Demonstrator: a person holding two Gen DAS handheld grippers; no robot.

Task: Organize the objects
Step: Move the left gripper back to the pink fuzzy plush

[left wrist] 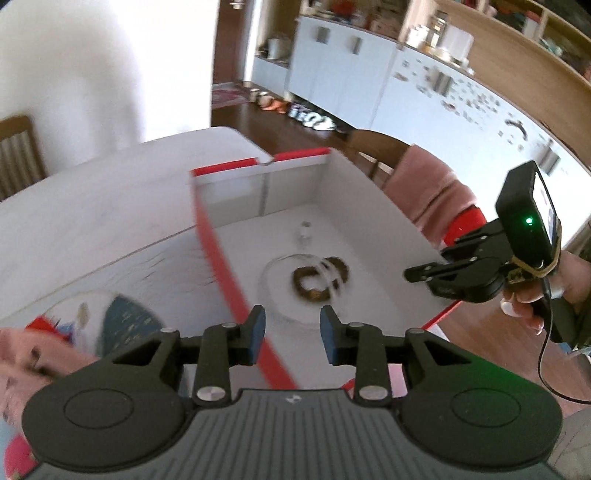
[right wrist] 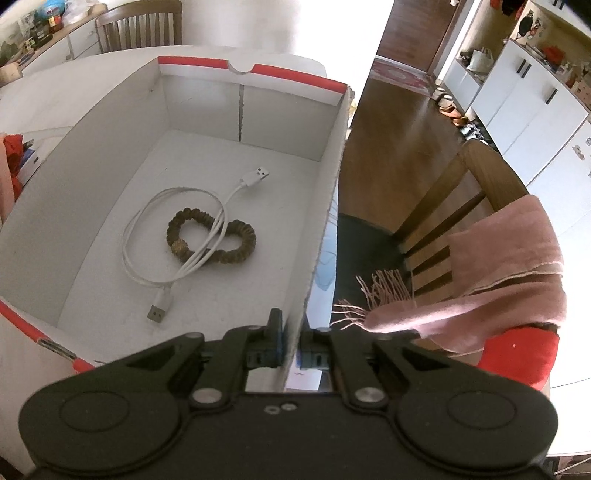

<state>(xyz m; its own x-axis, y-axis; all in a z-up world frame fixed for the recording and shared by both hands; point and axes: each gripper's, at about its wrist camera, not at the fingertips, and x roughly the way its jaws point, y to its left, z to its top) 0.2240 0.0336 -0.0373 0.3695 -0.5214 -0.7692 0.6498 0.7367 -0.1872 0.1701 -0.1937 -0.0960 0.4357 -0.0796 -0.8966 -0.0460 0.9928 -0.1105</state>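
An open white box with red rim (right wrist: 334, 173) stands on the white table (left wrist: 92, 206). Inside lie a coiled white USB cable (right wrist: 173, 229) and a brown beaded bracelet (right wrist: 236, 240); both also show blurred in the left wrist view, cable (left wrist: 304, 236), bracelet (left wrist: 314, 284). My right gripper (right wrist: 291, 350) is shut on the box's right wall, near its front corner; it also shows in the left wrist view (left wrist: 417, 275). My left gripper (left wrist: 291, 332) is open and empty, above the box's near left wall (left wrist: 221, 254).
A wooden chair (right wrist: 443, 206) with a pink fringed scarf (right wrist: 498, 273) stands right of the table. Printed and red items (left wrist: 92, 325) lie left of the box. Another chair (right wrist: 140, 26) stands at the far side. White cabinets (left wrist: 369, 74) line the wall.
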